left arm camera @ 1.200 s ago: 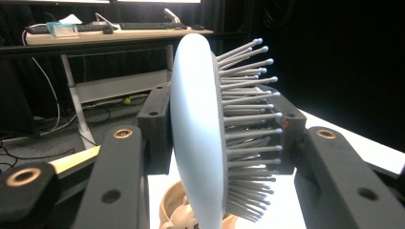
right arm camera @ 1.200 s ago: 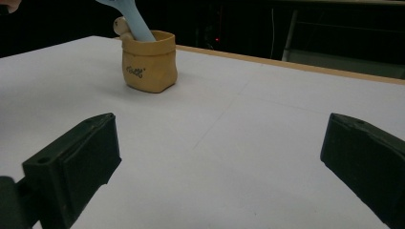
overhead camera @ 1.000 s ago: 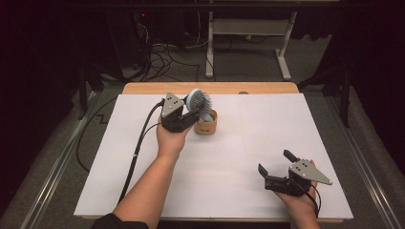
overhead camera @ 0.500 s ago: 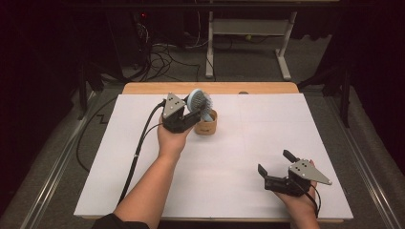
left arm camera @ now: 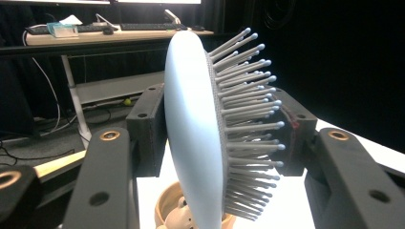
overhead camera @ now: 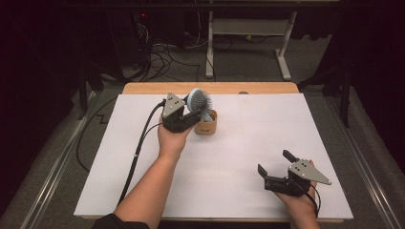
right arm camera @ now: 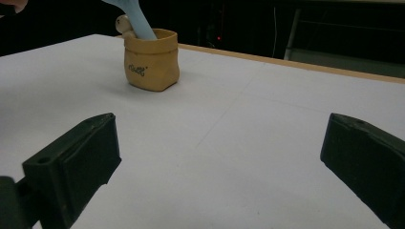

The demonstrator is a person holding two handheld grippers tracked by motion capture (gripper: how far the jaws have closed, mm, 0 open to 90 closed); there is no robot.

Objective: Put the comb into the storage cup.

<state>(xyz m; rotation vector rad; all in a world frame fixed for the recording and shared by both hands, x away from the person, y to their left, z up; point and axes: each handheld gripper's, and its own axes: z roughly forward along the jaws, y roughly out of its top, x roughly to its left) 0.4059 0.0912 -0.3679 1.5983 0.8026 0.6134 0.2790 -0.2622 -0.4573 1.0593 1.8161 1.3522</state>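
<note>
Left jaws: the left gripper (overhead camera: pixel 190 118) has its jaws either side of the pale blue hairbrush (left arm camera: pixel 205 138) head; they have just been opening. In the left gripper view the left pad stands just beside the smooth back, the right pad near the bristle tips, and I cannot tell whether either one touches.
Brush: upright, leaning a little, its handle down inside the tan pot (overhead camera: pixel 206 125).
Pot: stands toward the far middle of the white tabletop (overhead camera: pixel 267 138), with a small pale rounded thing at its rim beside the handle.
Right jaws: the right gripper (overhead camera: pixel 276 167) rests at the near right, well apart from the pot, jaws wide with nothing between them.
Done, as I judge: the brush is set into the pot.
Left to do, as I judge: let go fully and draw the left hand clear without tipping the brush or pot.
</note>
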